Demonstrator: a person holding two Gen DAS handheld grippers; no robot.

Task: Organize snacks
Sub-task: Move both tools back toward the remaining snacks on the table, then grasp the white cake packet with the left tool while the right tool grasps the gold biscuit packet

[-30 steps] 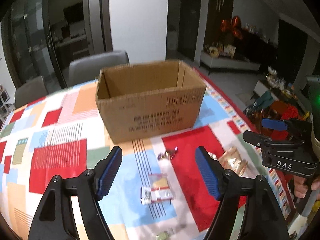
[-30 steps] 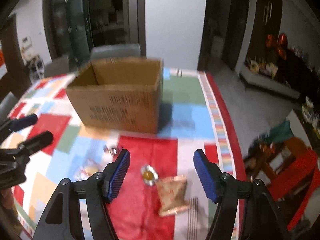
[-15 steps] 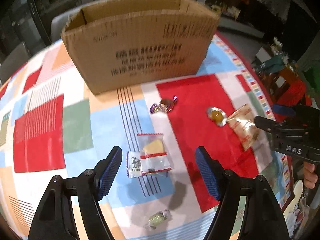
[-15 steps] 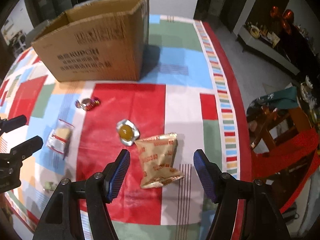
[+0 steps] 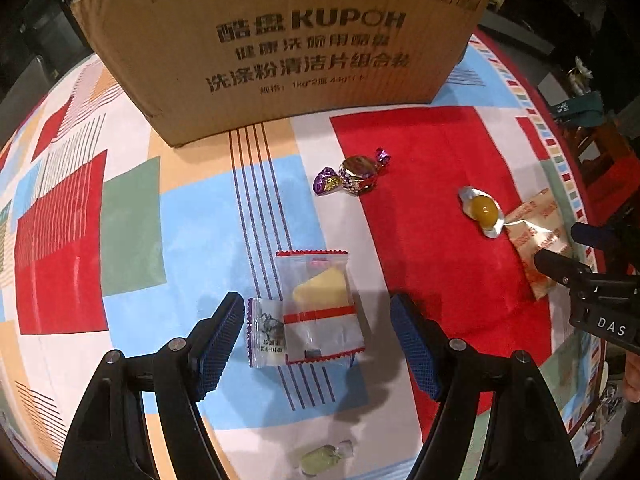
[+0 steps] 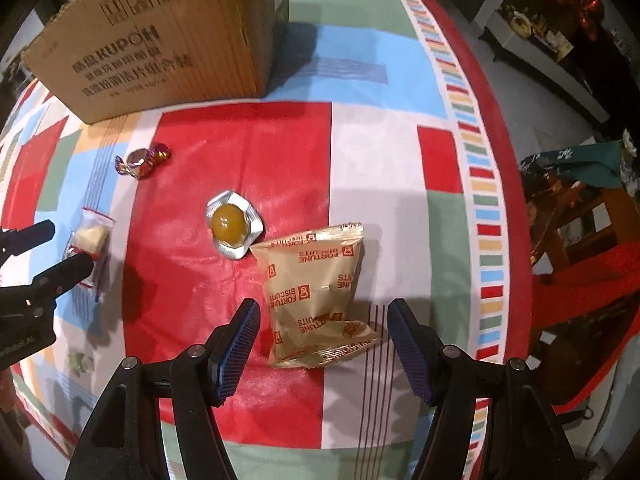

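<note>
- Two grippers hang over the worktop (image 6: 376, 160), both spread and empty: my left gripper (image 5: 318, 340) straddles the clear cheese-snack packet (image 5: 320, 304), my right gripper (image 6: 320, 344) the Fortune Biscuits pouch (image 6: 316, 288).
- Risk: the small white sachet (image 5: 266, 332) lies tucked under the clear packet, so closing could pinch both.
- Slick film may slide out.
- Squeezing the pouch hard could crush the biscuits.
- Cardboard box (image 5: 280, 40) stands behind.
</note>
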